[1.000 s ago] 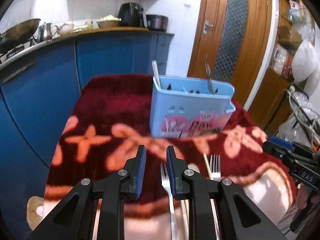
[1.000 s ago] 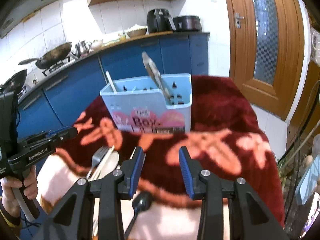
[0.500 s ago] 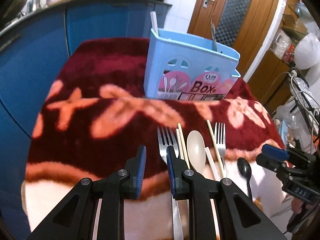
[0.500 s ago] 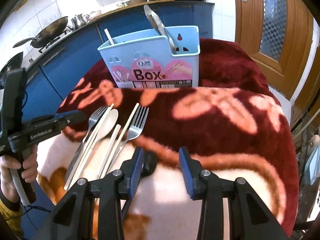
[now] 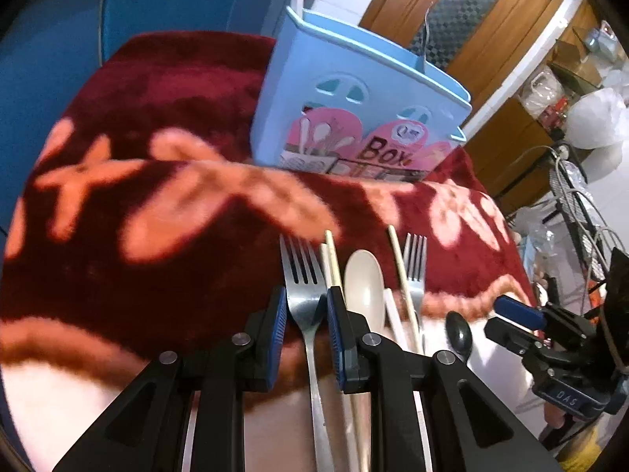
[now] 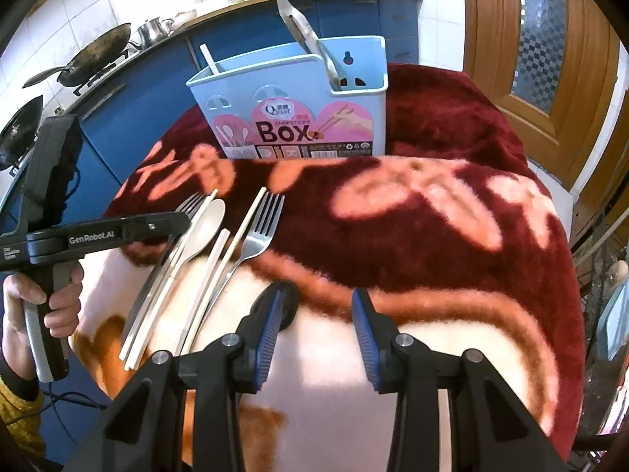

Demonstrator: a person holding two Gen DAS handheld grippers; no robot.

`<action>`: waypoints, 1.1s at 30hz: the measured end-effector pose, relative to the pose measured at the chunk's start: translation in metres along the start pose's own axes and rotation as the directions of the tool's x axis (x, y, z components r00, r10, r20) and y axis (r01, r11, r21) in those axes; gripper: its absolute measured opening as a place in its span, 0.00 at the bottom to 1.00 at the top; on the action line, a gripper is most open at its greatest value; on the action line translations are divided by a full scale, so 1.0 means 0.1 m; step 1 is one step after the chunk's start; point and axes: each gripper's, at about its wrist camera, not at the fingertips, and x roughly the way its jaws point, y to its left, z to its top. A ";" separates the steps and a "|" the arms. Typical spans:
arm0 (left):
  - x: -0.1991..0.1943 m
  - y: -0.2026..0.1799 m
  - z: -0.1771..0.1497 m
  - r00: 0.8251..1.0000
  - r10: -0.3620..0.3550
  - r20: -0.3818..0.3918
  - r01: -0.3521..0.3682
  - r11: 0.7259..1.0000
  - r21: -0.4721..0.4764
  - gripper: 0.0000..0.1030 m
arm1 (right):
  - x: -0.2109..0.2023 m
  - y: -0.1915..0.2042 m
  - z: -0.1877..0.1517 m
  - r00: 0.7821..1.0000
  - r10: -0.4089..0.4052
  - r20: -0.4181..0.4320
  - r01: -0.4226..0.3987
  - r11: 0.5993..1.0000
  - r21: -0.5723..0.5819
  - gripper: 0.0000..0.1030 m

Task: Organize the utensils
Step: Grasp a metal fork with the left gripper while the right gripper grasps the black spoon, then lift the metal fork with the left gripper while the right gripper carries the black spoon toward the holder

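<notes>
At the bottom centre of the left wrist view, the left gripper point(image 5: 304, 314) straddles a steel fork point(image 5: 304, 287) on the red flowered blanket point(image 5: 137, 157); whether its pads press the fork, I cannot tell. Right of it lie chopsticks point(image 5: 333, 259), a cream spoon point(image 5: 365, 287) and a second fork point(image 5: 415, 263). The blue utensil box point(image 6: 298, 118) stands upper centre. The right gripper point(image 6: 316, 326) is unclenched over the blanket, a black spoon point(image 6: 289, 306) just behind its left pad
</notes>
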 end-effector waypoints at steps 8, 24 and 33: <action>-0.03 0.05 0.01 0.996 -0.074 0.038 0.076 0.996 -0.044 0.02 | 0.09 -0.04 0.02 0.997 0.062 -0.050 -0.060 0.997 0.050 0.39; -0.16 0.07 -0.15 0.999 0.036 0.003 -0.036 0.999 0.017 0.02 | 0.38 0.03 0.15 0.964 0.184 -0.194 -0.165 0.980 0.113 0.21; -0.07 0.09 -0.12 0.999 0.022 -0.024 -0.022 1.000 0.005 0.03 | 0.40 -0.03 0.17 0.949 0.271 -0.165 -0.244 0.956 0.164 0.06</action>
